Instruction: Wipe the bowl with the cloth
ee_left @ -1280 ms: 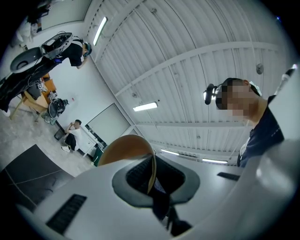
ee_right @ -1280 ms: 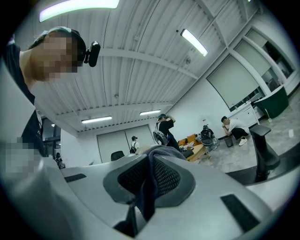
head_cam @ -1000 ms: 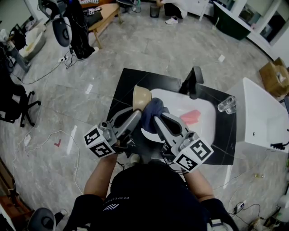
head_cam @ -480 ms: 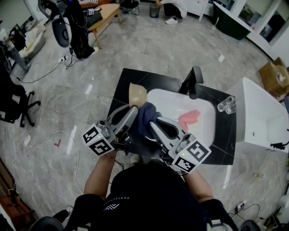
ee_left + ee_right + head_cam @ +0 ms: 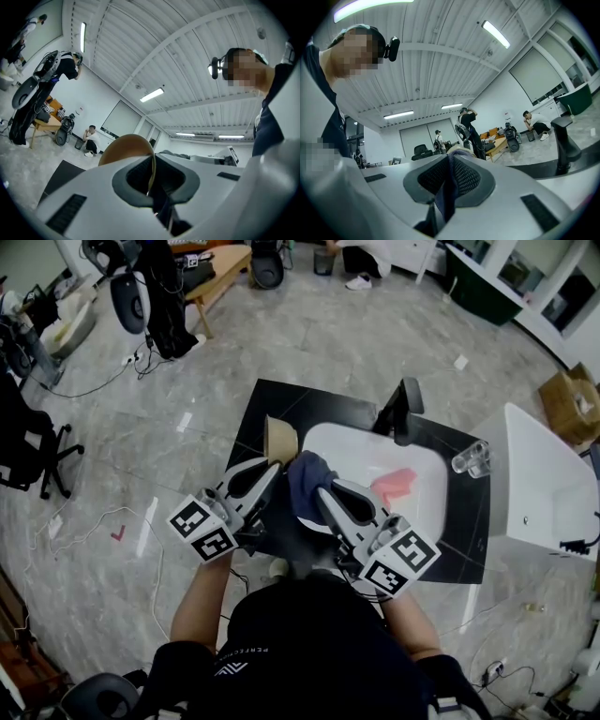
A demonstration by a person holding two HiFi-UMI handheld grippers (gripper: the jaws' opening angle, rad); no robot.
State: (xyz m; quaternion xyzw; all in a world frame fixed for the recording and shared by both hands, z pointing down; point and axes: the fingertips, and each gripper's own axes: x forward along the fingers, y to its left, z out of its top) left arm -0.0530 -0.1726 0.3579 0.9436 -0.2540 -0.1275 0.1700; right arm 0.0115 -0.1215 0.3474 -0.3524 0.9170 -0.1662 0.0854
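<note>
While it's tilted, rounded tan bowl point(image 5: 279, 438), crumpled navy cloth point(image 5: 307, 481)

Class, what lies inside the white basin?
Only a pink item shows on the white basin's floor. The blue cloth, clamped in the right gripper, covers the basin's near left corner, so anything there is hidden.

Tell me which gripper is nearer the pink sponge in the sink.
Right. The right gripper, shut on the cloth, sits just left of the pink sponge; the left gripper, holding the bowl, is farther left.
</note>
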